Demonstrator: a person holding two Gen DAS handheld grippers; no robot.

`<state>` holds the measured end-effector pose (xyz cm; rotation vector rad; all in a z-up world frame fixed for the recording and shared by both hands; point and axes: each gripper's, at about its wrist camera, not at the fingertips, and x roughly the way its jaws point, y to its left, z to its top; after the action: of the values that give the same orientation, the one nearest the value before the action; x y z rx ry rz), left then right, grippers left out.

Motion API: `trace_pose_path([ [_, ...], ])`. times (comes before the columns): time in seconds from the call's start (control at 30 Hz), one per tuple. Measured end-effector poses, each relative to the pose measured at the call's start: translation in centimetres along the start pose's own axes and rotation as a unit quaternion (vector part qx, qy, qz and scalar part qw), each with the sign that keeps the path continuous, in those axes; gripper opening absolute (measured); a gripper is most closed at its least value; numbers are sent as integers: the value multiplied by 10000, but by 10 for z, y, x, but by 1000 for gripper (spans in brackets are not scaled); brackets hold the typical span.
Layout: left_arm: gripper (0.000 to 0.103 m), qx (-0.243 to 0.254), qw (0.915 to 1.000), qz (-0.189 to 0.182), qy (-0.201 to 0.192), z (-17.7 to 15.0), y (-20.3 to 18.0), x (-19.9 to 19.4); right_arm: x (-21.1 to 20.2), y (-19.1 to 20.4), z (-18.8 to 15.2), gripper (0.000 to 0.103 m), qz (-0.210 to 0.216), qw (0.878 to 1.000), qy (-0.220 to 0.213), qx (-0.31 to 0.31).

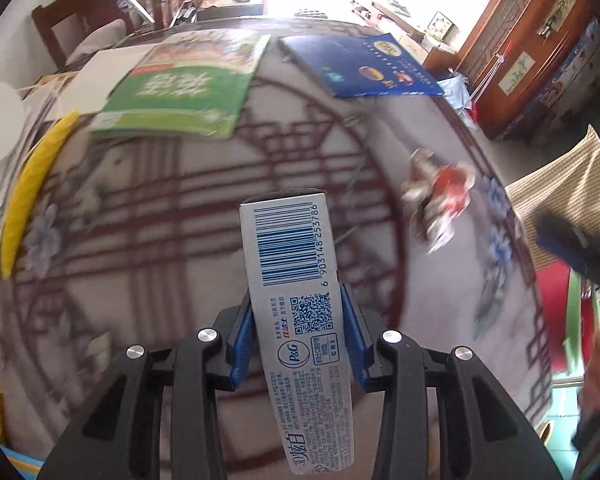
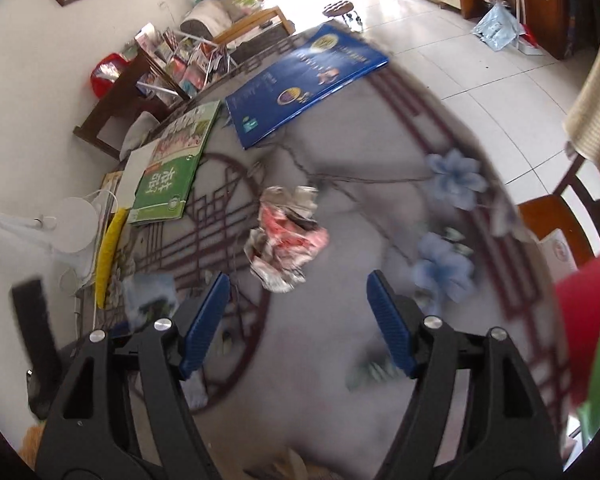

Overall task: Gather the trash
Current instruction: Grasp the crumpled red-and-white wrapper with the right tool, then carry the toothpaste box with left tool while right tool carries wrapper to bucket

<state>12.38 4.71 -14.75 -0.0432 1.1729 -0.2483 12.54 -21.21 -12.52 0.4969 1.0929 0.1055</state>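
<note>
Left wrist view: left gripper [image 1: 298, 332] clamps a long white toothpaste box [image 1: 300, 300] above the patterned table [image 1: 140, 220]; gripped low, it could pivot and slip. Right wrist view: right gripper [image 2: 298, 320] spread, empty, facing crumpled red-and-silver wrapper [image 2: 286, 236] mid-table; springy, it may squirt aside

The round counter [image 2: 340, 360] wears a pale cloth printed with maroon lattice lines and blue flowers. On it, toward twelve o'clock, lies a flat blue glossy book [image 2: 300, 80]; at about ten o'clock a green softcover book [image 2: 172, 184] rests partly on a white sheet [image 2: 134, 176]. A crumpled red-and-white paper wad [image 2: 288, 236] sits near the centre, and a yellow strip [image 2: 108, 252] at nine o'clock.
</note>
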Motion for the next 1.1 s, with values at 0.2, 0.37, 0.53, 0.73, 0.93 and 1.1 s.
trace_pose_path([
  [0.2,37,-100,9998,-46,168,-18,23,6,67,27,20,71,-466,9981,375,-120],
  [0.37,38,-19,9998,-99,193,-20,26,11,90,38,18,58,-806,9947,501,-397],
  [0.53,38,-3,9998,-149,137,-21,24,11,76,38,14,43,-956,9930,397,-575],
  [0.73,34,37,9996,-252,109,-24,20,8,31,36,-6,42,-650,9966,245,-443],
  [0.93,34,301,9992,-259,-93,-24,4,-7,-22,40,-37,42,-591,9970,-66,-497],
  [1.1,34,599,9970,-250,-410,-17,-16,-27,-55,30,-65,42,-485,9980,-387,-119],
])
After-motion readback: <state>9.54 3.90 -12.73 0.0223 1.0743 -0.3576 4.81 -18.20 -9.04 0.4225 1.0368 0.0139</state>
